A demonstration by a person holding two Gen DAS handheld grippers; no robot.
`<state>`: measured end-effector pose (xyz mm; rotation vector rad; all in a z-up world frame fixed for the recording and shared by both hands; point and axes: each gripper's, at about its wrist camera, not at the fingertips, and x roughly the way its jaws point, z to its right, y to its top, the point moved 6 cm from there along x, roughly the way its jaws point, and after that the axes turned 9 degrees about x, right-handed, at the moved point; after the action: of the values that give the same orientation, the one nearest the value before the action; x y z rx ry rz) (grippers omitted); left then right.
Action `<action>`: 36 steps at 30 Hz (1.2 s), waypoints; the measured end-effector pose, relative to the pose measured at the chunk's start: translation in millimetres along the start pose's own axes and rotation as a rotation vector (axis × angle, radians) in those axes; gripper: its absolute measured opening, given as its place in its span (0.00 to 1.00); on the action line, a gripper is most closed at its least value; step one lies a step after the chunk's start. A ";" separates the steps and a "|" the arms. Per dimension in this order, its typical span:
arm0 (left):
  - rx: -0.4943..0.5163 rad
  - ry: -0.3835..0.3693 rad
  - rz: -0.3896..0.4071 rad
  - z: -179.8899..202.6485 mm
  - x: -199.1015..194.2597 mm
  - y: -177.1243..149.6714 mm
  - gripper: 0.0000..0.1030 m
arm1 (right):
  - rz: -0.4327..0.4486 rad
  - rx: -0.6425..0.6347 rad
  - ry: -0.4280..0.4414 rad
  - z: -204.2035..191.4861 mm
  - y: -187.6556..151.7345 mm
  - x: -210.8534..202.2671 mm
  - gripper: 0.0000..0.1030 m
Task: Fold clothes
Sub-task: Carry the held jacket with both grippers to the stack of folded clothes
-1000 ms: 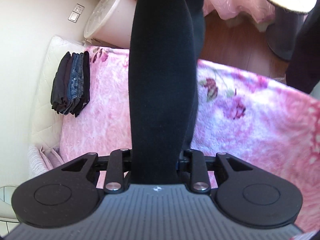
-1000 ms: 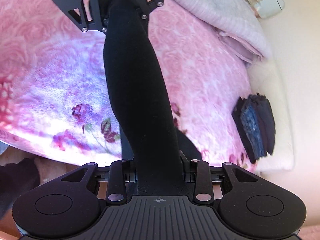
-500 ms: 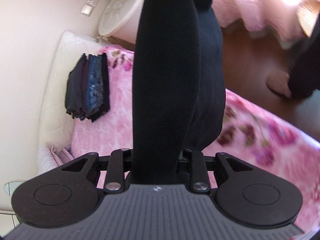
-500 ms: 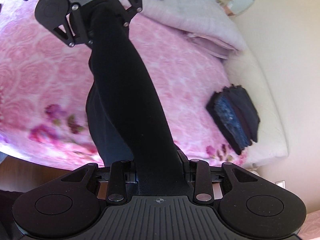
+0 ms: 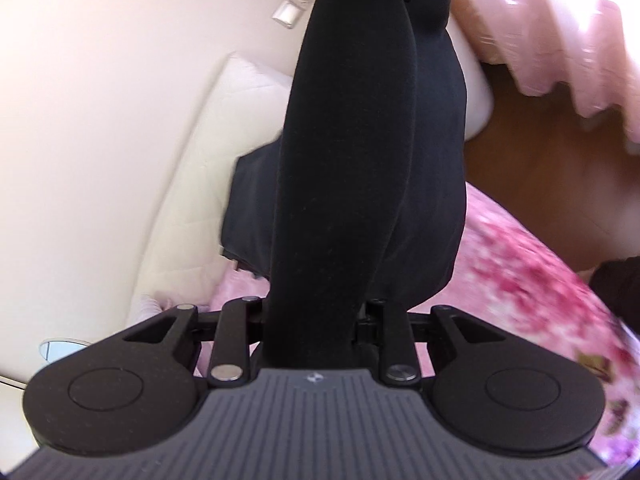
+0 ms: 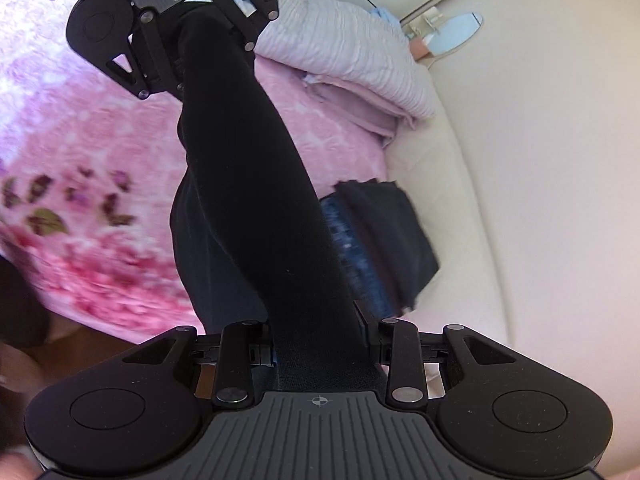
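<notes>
Both tongs' tips [image 6: 316, 356] behind black garment [image 6: 256, 184]

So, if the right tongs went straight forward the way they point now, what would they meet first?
Probably the left tongs. The black garment spans from the right tongs straight to them. The folded pile lies off to the side, apparently lower; depth is unclear.

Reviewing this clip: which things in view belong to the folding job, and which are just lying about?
Job:
black garment, stretched between the left tool and the right tool
stack of folded clothes
pink floral blanket, the work surface

Lying about:
lilac bedding
wall socket
pink curtain
</notes>
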<state>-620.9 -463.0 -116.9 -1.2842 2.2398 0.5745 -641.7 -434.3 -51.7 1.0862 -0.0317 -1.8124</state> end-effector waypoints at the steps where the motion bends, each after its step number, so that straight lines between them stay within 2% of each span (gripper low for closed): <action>1: 0.002 0.010 0.003 -9.4 10.7 2.1 0.23 | 0.004 -0.008 -0.005 12.0 -0.4 7.3 0.32; 8: -0.014 0.041 0.021 -86.6 91.0 6.7 0.23 | -0.020 -0.021 -0.024 97.6 7.1 63.1 0.32; 16: -0.023 0.106 -0.006 -180.5 177.0 4.6 0.23 | 0.027 -0.037 -0.039 188.8 29.9 132.3 0.32; 21: -0.063 0.161 -0.095 -254.2 244.9 -3.4 0.24 | 0.140 -0.081 -0.047 257.3 51.4 193.5 0.32; 26: -0.124 0.273 -0.223 -324.7 309.6 -7.3 0.23 | 0.257 -0.126 -0.057 326.4 73.2 254.6 0.32; 28: -0.137 0.214 -0.256 -298.5 347.2 -9.3 0.23 | 0.284 -0.142 -0.046 338.9 72.0 278.7 0.32; 33: -0.169 0.066 -0.339 -232.2 440.1 -13.9 0.24 | 0.253 -0.177 0.061 289.6 16.0 338.1 0.32; 35: -0.154 -0.080 -0.365 -174.4 471.6 -15.0 0.25 | 0.241 -0.191 0.104 270.0 -6.5 361.6 0.32; 36: -0.135 -0.102 -0.374 -152.2 478.6 -15.2 0.25 | 0.234 -0.197 0.126 260.1 -17.8 373.4 0.32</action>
<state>-847.6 -878.2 -286.2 -1.6514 1.8404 0.6393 -875.0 -813.1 -148.8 1.0089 0.0900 -1.5022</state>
